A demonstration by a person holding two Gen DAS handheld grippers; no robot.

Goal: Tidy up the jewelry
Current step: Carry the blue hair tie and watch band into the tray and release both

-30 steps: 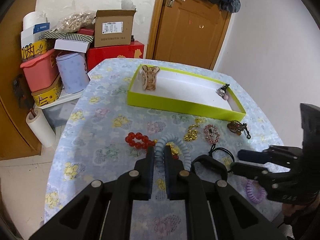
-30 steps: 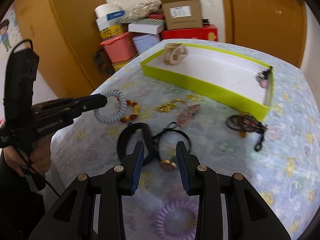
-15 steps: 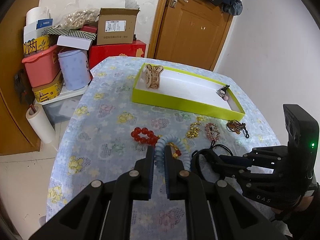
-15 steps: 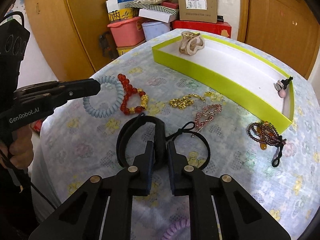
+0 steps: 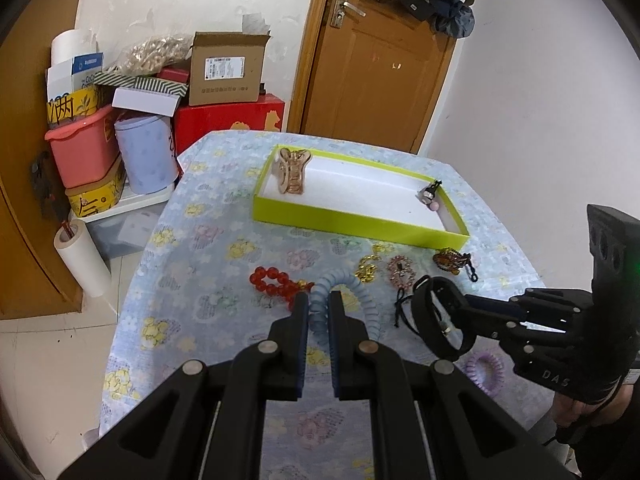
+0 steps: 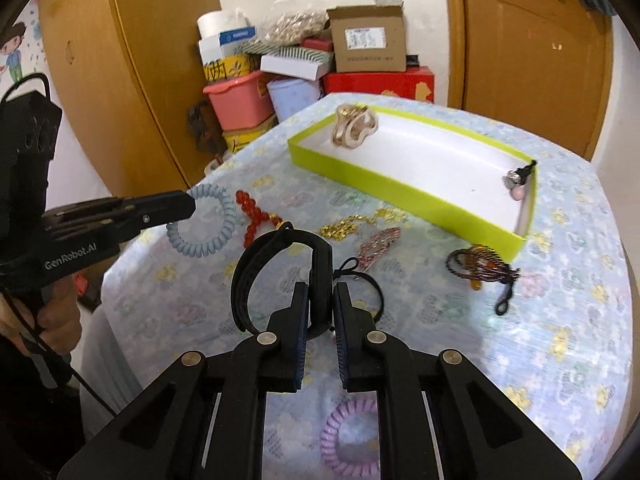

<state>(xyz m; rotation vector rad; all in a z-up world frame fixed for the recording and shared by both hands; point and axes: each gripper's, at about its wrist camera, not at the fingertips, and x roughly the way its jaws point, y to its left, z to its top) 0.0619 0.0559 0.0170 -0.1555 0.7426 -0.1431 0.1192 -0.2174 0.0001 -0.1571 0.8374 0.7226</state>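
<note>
Black band (image 6: pixel 316 276) sits pinched in the right gripper (image 6: pixel 321 300), centre frame; blue coil (image 5: pixel 320 300) clamped by the left gripper (image 5: pixel 319 308). Only the right view shows the purple coil (image 6: pixel 352 436) fully. Floral tablecloth (image 5: pixel 192 280), green tray (image 5: pixel 360 220), wooden door (image 5: pixel 380 60) upper right.

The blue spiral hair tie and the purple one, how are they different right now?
The blue spiral hair tie is clamped in the left gripper; the purple spiral hair tie lies loose on the table, gripped by nothing. The blue one looks the wider loop, the purple one more compact. The blue one is near the red bead bracelet; the purple one lies at the table's near edge, under the right gripper. Both are coiled rings.
</note>
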